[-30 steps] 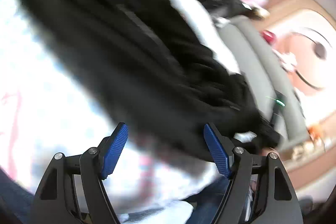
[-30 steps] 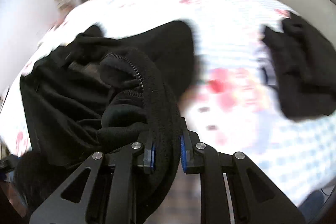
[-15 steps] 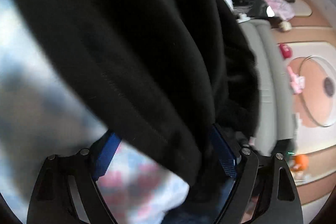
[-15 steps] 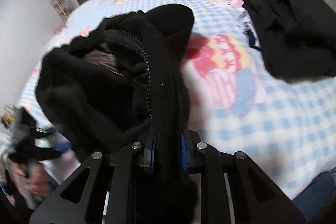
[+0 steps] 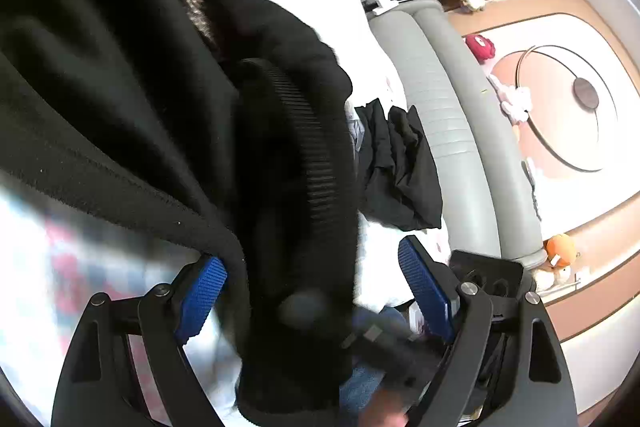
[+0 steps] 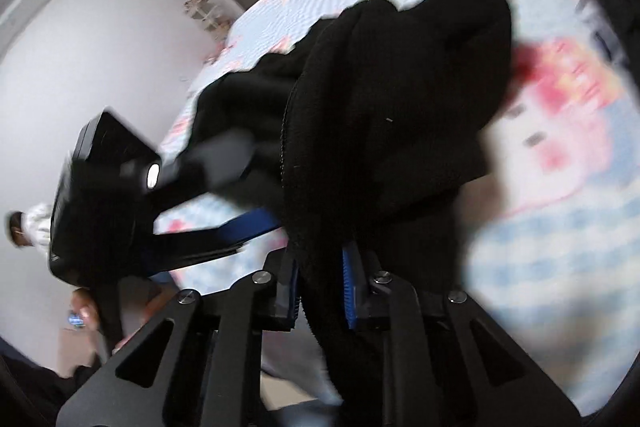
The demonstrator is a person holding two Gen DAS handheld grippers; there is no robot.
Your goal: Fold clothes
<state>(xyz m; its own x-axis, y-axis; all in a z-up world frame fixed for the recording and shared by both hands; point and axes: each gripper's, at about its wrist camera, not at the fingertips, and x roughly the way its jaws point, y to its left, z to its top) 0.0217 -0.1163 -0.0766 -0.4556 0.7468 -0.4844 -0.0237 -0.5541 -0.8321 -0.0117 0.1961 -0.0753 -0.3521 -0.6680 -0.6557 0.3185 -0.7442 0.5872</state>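
Left wrist view: the left gripper (image 5: 312, 291) stands spread wide, its blue pads (image 5: 202, 297) clear of cloth on the right side. A hanging fold of the black fleece jacket (image 5: 120, 67) drops straight between the jaws, its zipper teeth (image 5: 316, 155) running down just ahead of them. Only the left pad touches the fleece edge; nothing is pinched. Beyond the right finger lies a second black garment (image 5: 400, 167) on the bed, against the grey padded bed frame (image 5: 452, 131). If these jaws close here they would likely catch a thick bunch with the zipper inside it, rather than a single hem, and the fold would come out lumpy.

Right wrist view: the right gripper (image 6: 320, 279) is pressed together on the jacket's front edge beside the zipper, the fabric rising ahead of it in a heap over the checked cartoon bedsheet (image 6: 540, 247). The left gripper shows blurred to the left, close under the draped cloth. The whole weight seems to hang from this one narrow pinch, so a quick swing could pull the thick fleece out. The two tools are near enough to knock together.
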